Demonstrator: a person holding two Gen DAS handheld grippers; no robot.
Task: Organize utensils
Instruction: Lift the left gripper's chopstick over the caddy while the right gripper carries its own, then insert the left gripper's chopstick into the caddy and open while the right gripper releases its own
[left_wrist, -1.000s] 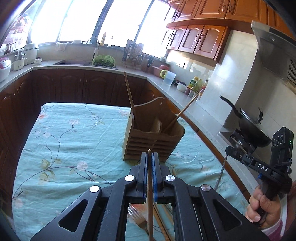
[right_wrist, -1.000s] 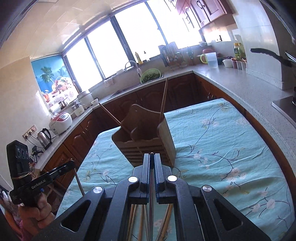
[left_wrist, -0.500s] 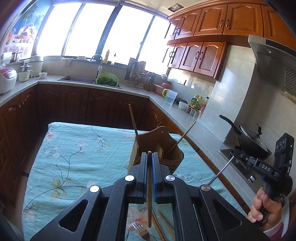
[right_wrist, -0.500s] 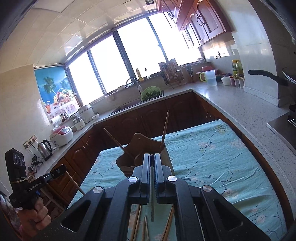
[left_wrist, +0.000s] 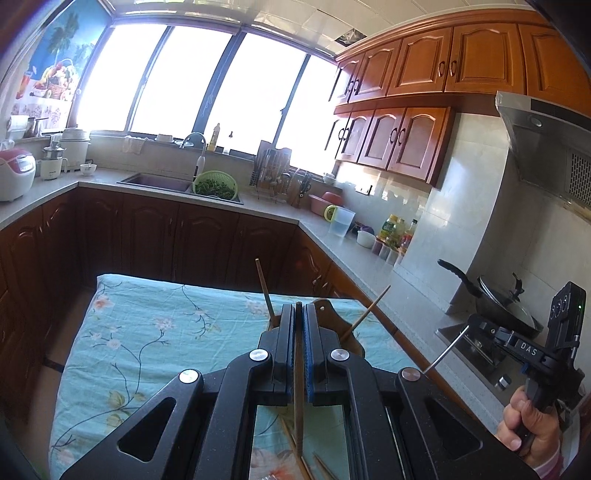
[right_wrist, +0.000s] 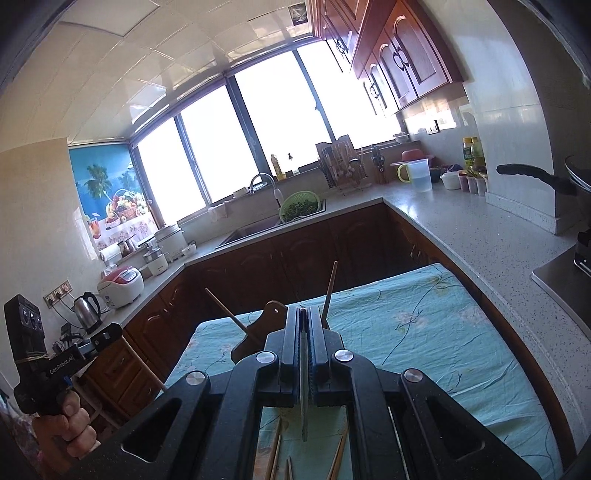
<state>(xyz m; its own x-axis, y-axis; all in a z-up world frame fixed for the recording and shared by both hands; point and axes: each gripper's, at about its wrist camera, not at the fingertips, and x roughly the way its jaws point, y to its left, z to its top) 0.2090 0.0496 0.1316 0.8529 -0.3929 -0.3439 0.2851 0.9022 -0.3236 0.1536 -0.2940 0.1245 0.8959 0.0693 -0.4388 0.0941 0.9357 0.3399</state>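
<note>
A table under a teal floral cloth (left_wrist: 147, 332) carries a wooden utensil holder (right_wrist: 255, 332) just beyond the fingertips (mostly hidden behind them). Loose wooden chopsticks (right_wrist: 275, 452) lie on the cloth beneath the fingers, nearer the camera.

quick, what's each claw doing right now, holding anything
left claw: closed on a wooden chopstick
right claw: closed on a thin silver metal utensil; which kind cannot be told
</note>
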